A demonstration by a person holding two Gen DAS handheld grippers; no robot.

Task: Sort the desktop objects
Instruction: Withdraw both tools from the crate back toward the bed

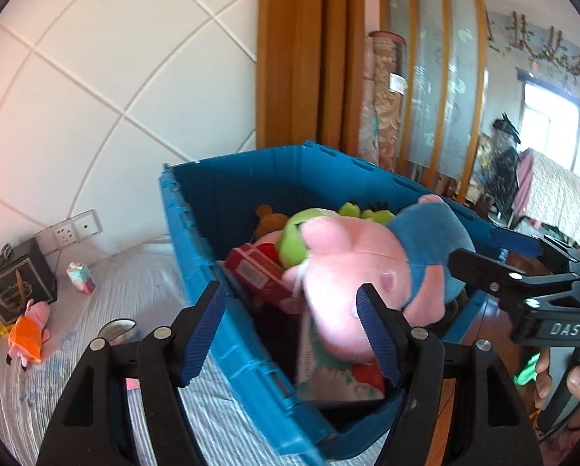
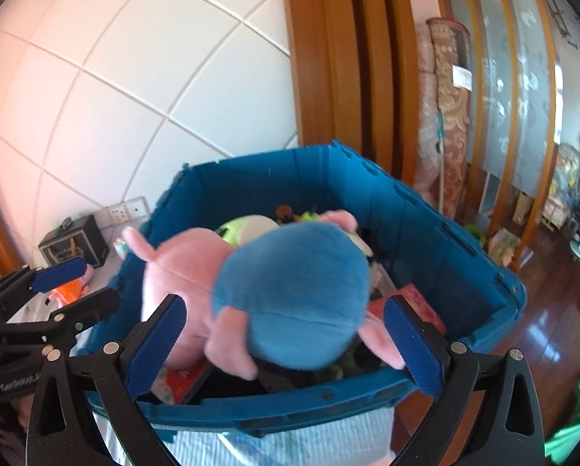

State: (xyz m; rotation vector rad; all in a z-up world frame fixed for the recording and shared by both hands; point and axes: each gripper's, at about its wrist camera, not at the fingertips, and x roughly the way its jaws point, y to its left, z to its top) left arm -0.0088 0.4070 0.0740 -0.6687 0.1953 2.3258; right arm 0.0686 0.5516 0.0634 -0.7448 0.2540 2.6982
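A pink pig plush in a blue shirt [image 1: 367, 268] lies on top of the toys in the blue crate [image 1: 196, 240]; it also shows in the right wrist view [image 2: 290, 291], blurred. My left gripper [image 1: 293, 334] is open, its fingers wide apart over the crate's near-left wall. My right gripper [image 2: 286, 349] is open, its fingers on either side of the plush without gripping it; it also shows in the left wrist view [image 1: 488, 260]. The crate [image 2: 425, 233] also holds a green plush [image 1: 297, 240] and a red box [image 1: 258, 272].
On the striped bedding left of the crate lie a small pig plush in an orange dress [image 1: 29, 330], a black box [image 1: 16, 283] and a small carton [image 1: 80, 277]. A tiled wall stands behind. Wooden floor [image 2: 554, 310] lies to the right.
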